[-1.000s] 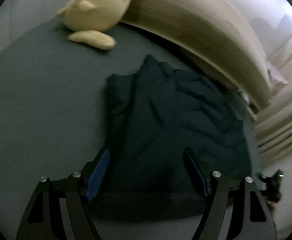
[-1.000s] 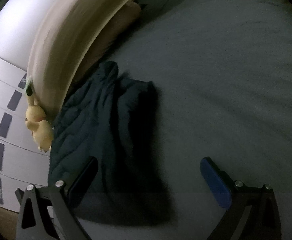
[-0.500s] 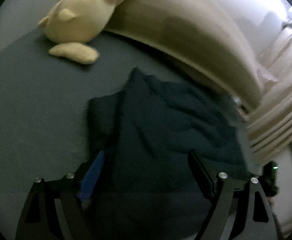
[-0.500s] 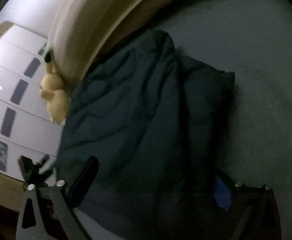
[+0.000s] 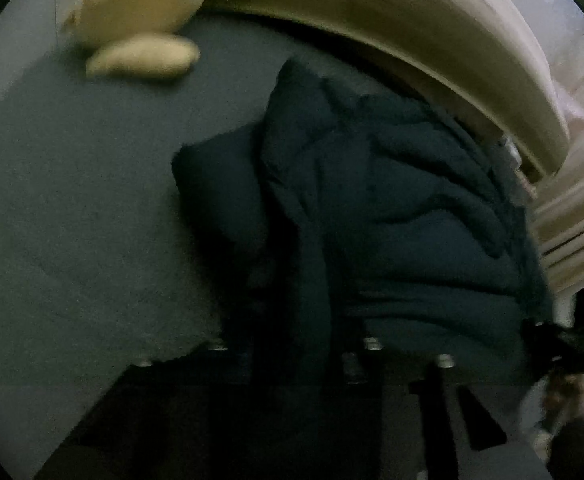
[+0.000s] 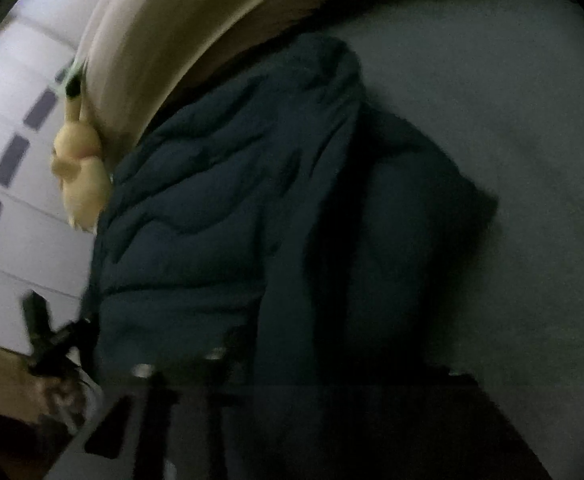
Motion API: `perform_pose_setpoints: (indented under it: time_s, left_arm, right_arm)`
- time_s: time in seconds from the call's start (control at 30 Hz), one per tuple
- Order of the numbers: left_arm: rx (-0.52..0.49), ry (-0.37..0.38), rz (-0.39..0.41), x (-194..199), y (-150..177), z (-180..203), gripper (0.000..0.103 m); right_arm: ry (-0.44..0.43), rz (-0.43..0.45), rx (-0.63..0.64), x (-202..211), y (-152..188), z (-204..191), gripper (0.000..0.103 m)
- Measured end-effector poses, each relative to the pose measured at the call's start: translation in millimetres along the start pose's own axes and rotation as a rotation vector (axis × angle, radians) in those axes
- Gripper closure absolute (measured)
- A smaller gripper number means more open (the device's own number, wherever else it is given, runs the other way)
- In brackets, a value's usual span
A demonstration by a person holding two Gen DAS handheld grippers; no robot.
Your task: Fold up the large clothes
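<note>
A dark blue quilted jacket point(image 5: 392, 216) lies bunched on a grey bed point(image 5: 76, 208), its far edge pushed up against the cream padded headboard point(image 5: 432, 28). A raised fold runs through the jacket from far to near, and a flatter flap spreads out beside it over the bed. The left tool point(image 5: 296, 344) has just been closing, and its jaws now stand narrow with the near hem of the jacket pinched between them, close to that fold; the fingers are mostly lost in shadow and dark cloth. The right tool point(image 6: 288, 356) has likewise just been closing and now stands narrow on the near edge of the jacket, cloth gathered up between its jaws. In the right wrist view the other tool shows dimly at the near left corner of the jacket. A yellow plush toy point(image 5: 144, 8) sits on the bed at the far left, against the headboard and well apart from the jacket. Both views are dim and blurred.
</note>
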State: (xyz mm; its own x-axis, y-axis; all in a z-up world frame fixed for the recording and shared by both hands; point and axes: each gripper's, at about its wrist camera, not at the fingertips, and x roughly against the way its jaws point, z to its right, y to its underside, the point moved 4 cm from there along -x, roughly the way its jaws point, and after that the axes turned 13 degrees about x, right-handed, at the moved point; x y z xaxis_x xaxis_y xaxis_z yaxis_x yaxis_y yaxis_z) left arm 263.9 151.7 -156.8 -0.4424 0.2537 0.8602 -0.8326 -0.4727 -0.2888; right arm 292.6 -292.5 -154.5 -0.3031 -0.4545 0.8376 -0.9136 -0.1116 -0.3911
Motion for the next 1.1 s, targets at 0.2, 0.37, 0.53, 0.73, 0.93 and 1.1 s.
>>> perform_pose_setpoints:
  time_s: [0.2, 0.37, 0.53, 0.73, 0.93, 1.1]
  left_arm:
    - [-0.039, 0.077, 0.129, 76, 6, 38, 0.088]
    - [-0.090, 0.176, 0.231, 160, 44, 52, 0.088]
    - [-0.090, 0.236, 0.249, 195, 107, 25, 0.087]
    - [-0.006, 0.129, 0.123, 115, 181, -29, 0.082]
    - [0.094, 0.082, 0.146, 120, 180, -62, 0.051]
    - [0.109, -0.019, 0.357, 178, 153, -63, 0.047]
  right_arm:
    - [0.011, 0.085, 0.118, 70, -19, -52, 0.084]
    - [0.036, 0.164, 0.207, 138, -1, -85, 0.084]
    - [0.021, 0.214, 0.196, 183, 71, -88, 0.085]
    - [-0.005, 0.165, 0.097, 134, 166, -51, 0.076]
    - [0.060, 0.171, -0.125, 111, 200, -6, 0.030]
    - [0.205, 0.303, -0.166, 163, 177, -1, 0.029]
